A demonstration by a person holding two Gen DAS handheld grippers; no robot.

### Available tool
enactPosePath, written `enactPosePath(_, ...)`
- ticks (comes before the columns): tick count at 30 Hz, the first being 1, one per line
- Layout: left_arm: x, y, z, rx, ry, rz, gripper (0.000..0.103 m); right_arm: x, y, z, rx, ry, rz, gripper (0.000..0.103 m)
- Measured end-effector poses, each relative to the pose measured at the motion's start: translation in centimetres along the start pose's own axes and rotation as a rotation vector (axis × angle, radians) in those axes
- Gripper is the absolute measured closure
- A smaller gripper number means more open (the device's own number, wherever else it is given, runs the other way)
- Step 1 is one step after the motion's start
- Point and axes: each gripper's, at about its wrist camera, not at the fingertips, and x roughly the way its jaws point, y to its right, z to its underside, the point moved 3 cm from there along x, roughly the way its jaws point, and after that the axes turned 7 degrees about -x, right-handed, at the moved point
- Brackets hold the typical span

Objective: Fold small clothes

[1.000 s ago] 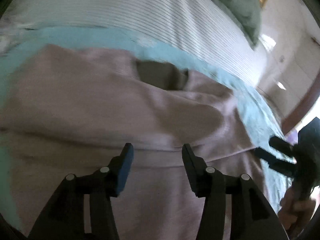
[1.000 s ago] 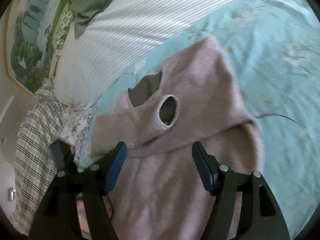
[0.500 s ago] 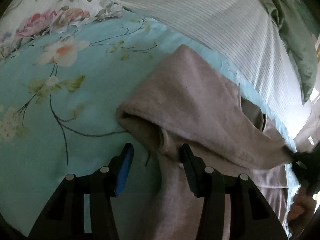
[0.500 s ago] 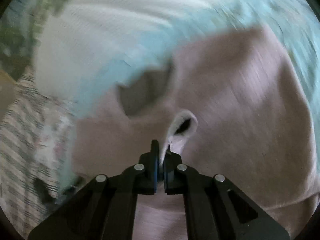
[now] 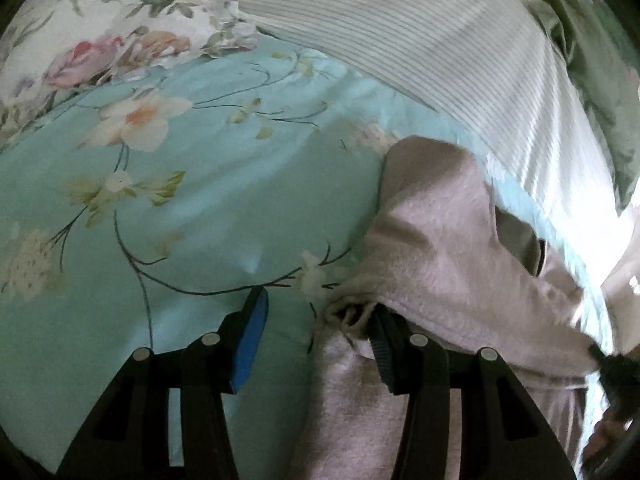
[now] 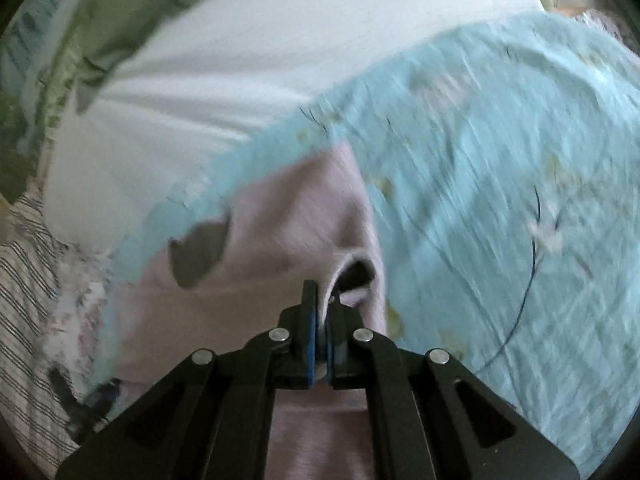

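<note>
Right gripper (image 6: pixel 322 300): jaws pinched together on the cuff (image 6: pixel 352 276) of the pink garment (image 6: pixel 280 216), thin fabric caught between the blue pads, cuff opening gaping just to the right of the tips. Sleeve drawn across the garment's body toward the teal side. Dark inner neckline (image 6: pixel 198 254) showing to the left of the pinch. Whole right-wrist view smeared with motion blur. Beyond the garment, a teal floral bedsheet (image 6: pixel 500 160) filling the right half, a white striped pillow (image 6: pixel 240 72) above, a green cloth (image 6: pixel 116 20) at upper left, plaid fabric (image 6: pixel 24 280) along the left edge. Part of the other black tool visible low at the left edge, too blurred to read.

Left gripper (image 5: pixel 316 328): jaws standing apart, nothing clamped. Left blue pad (image 5: pixel 252 344) over bare sheet; right finger tucked under or against the rolled edge of the pink garment (image 5: pixel 448 248), whether touching cannot tell. A bunched fold of pink fabric (image 5: pixel 348 312) lying between the fingers, nearer the right one. Garment spread on the bed from bottom centre up to the right, folded over itself, its far corner near the pillow. Teal floral bedsheet (image 5: pixel 180 220) to the left, floral pillow (image 5: pixel 112 40) at upper left, white striped pillow (image 5: pixel 440 40) across the top, green cloth (image 5: pixel 592 72) at far right. At the right edge, the dark tip of the right gripper (image 5: pixel 604 360) gripping pink fabric, with a hand (image 5: pixel 604 436) below it.
</note>
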Motion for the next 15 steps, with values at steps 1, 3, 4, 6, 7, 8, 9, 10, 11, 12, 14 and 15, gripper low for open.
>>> enactPosePath(1,-0.1,-0.1,0.1,-0.01,0.004,0.005,0.054,0.0,-0.1,-0.1,-0.003,0.001,0.0,0.099)
enactPosePath(3,-0.3,0.2,0.7,0.015,0.002,0.001,0.054,-1.4,-0.3,-0.5,-0.017,0.054,-0.011,0.099)
enactPosePath(4,-0.2,0.5,1.0,0.048,-0.009,-0.004,0.054,-2.6,-0.5,-0.9,-0.029,0.106,-0.02,0.099)
enactPosePath(6,-0.1,0.7,1.3,0.058,-0.017,-0.005,0.054,-4.4,-0.5,-1.4,-0.04,0.172,0.009,0.099)
enactPosePath(7,0.0,0.7,1.2,0.056,-0.016,-0.011,0.054,-4.6,-0.2,-1.5,-0.039,0.171,0.023,0.099)
enactPosePath(8,0.0,0.6,1.1,0.048,-0.015,-0.016,0.054,-4.0,0.1,-1.4,-0.037,0.136,0.023,0.099)
enactPosePath(9,0.0,0.5,1.0,0.04,-0.016,-0.016,0.054,-3.3,0.3,-1.1,-0.034,0.112,0.022,0.099)
enactPosePath(10,0.0,0.2,0.9,0.027,-0.016,-0.011,0.054,-2.4,0.5,-0.7,-0.039,0.08,0.028,0.099)
enactPosePath(11,-0.1,-0.1,0.8,0.009,-0.012,-0.003,0.054,-1.5,0.5,-0.2,-0.053,0.048,0.039,0.099)
enactPosePath(12,-0.2,-0.3,0.9,-0.002,-0.012,0.006,0.054,-1.0,0.4,0.3,-0.067,0.031,0.052,0.099)
enactPosePath(14,-0.2,-0.5,1.0,-0.005,-0.018,0.016,0.053,-1.2,1.4,0.9,-0.063,0.032,0.09,0.099)
enactPosePath(15,-0.3,-0.5,1.0,-0.003,-0.02,0.016,0.052,-1.1,1.9,1.0,-0.051,0.028,0.099,0.099)
